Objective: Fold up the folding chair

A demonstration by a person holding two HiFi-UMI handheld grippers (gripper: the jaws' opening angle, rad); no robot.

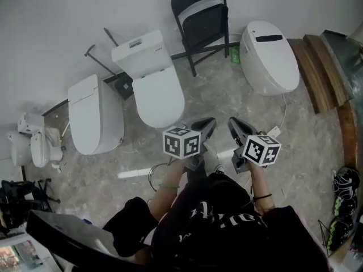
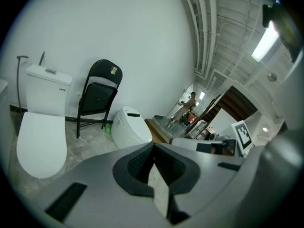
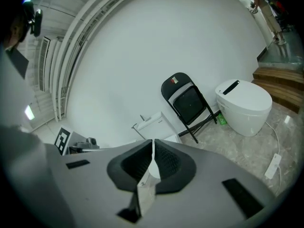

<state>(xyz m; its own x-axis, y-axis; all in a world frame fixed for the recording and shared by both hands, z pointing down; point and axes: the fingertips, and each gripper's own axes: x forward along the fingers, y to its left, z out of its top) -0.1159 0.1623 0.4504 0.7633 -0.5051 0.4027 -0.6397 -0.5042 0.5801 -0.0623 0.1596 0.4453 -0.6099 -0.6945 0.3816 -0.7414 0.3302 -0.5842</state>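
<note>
The black folding chair (image 1: 201, 21) stands against the white wall at the far side, between two toilets, with its seat tipped steeply toward the backrest. It also shows in the left gripper view (image 2: 99, 99) and the right gripper view (image 3: 187, 103). My left gripper (image 1: 211, 121) and right gripper (image 1: 232, 121) are held side by side in front of the person's body, well short of the chair. Both point toward it. The left gripper (image 2: 153, 144) and the right gripper (image 3: 152, 140) are each shut with nothing between the jaws.
A white toilet with a tank (image 1: 153, 78) stands left of the chair and a rounded tankless one (image 1: 269, 55) to its right. Another toilet (image 1: 93, 115) is further left. Wooden steps (image 1: 317, 67) lie at the right, with a green bottle (image 1: 234, 54) by the chair and a power strip (image 1: 273, 132) on the floor.
</note>
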